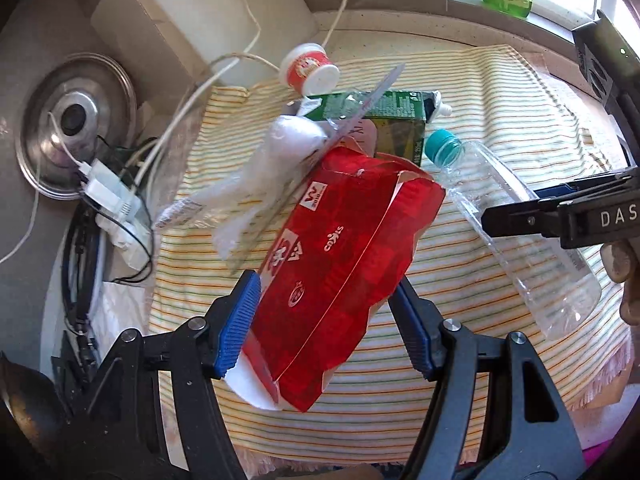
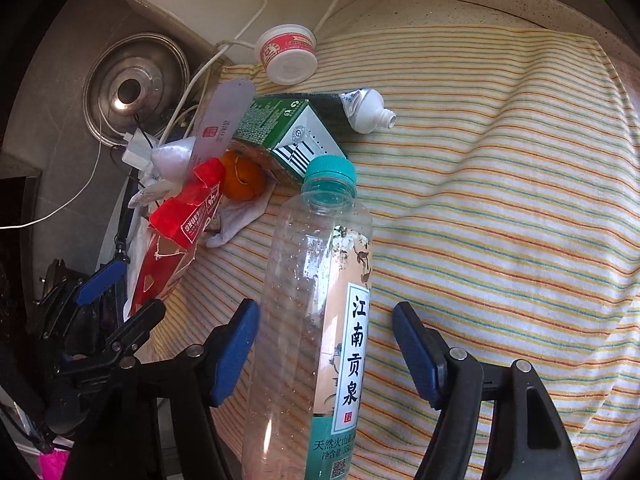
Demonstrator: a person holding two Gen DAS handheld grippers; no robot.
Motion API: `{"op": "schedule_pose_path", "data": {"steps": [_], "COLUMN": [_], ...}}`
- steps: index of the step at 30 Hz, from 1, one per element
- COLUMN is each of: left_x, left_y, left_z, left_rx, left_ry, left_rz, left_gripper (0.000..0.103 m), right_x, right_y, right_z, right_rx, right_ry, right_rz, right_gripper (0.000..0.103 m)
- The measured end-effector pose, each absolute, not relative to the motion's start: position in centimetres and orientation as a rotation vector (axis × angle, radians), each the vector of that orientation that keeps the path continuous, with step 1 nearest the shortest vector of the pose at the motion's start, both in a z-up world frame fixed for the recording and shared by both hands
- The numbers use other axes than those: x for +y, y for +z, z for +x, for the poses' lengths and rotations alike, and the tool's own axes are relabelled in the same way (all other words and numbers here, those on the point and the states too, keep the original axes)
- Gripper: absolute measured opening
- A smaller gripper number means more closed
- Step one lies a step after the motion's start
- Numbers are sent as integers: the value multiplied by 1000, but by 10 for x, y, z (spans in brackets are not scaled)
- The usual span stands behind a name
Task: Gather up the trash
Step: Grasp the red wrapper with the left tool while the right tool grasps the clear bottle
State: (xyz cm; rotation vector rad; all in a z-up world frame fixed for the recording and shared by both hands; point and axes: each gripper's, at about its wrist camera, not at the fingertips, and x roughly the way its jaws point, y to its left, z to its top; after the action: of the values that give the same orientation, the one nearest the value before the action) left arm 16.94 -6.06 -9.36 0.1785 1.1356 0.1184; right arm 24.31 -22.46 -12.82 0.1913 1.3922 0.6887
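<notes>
Clearly, the left gripper (image 1: pixel 326 320) pinched the red wrapper (image 1: pixel 344 276); the right gripper (image 2: pixel 326 352) stood spread around the plastic bottle (image 2: pixel 316 320), perhaps not pressing it, on the striped cloth (image 2: pixel 500 200).

One bottle (image 2: pixel 316 320), one red packet (image 1: pixel 344 264), one carton (image 2: pixel 288 136), one cup (image 2: pixel 288 56), one tube (image 2: pixel 368 110).

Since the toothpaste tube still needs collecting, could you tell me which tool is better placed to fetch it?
Probably neither yet: the right tool straddles the bottle, the left tool the red packet. The toothpaste tube lies nearer the right.
</notes>
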Motion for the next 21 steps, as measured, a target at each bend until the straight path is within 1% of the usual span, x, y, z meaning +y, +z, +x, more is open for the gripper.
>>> {"op": "schedule_pose_path", "data": {"steps": [2, 3, 4, 5, 6, 7, 9, 10, 11, 13, 15, 21], "left_x": [-61, -63, -66, -67, -67, -66, -61, -58, -56, -50, -45, -18], "left_y": [-102, -107, -110, -111, -110, -106, -96, -91, -86, -77, -69, -47], "left_z": [177, 181, 184, 186, 187, 188, 188, 187, 187, 185, 180, 158], "left_rx": [1156, 1162, 1166, 1164, 1160, 1147, 1117, 1100, 1086, 1065, 1039, 990], "left_ry": [128, 138, 146, 152, 158, 158, 162, 167, 168, 175, 194, 208], "left_rz": [162, 189, 214, 227, 225, 212, 181, 169, 159, 140, 129, -5], "left_gripper": [69, 69, 63, 58, 53, 51, 38, 33, 31, 21, 15, 7], "right_x": [-225, -225, -224, -224, -224, -224, -223, -223, -224, -226, -229, -241], "right_y": [-129, -129, -129, -130, -130, -130, -129, -129, -129, -129, -129, -123], "right_z": [244, 244, 244, 243, 243, 243, 242, 242, 241, 241, 239, 231], "right_rx": [1394, 1396, 1401, 1406, 1409, 1408, 1406, 1405, 1404, 1402, 1400, 1374], "right_ry": [693, 699, 709, 719, 722, 723, 729, 732, 735, 739, 742, 752], "right_rz": [198, 203, 210, 219, 220, 217, 211, 212, 216, 226, 244, 267], "right_gripper": [70, 66, 64, 60, 58, 58, 58, 58, 58, 58, 57, 57]}}
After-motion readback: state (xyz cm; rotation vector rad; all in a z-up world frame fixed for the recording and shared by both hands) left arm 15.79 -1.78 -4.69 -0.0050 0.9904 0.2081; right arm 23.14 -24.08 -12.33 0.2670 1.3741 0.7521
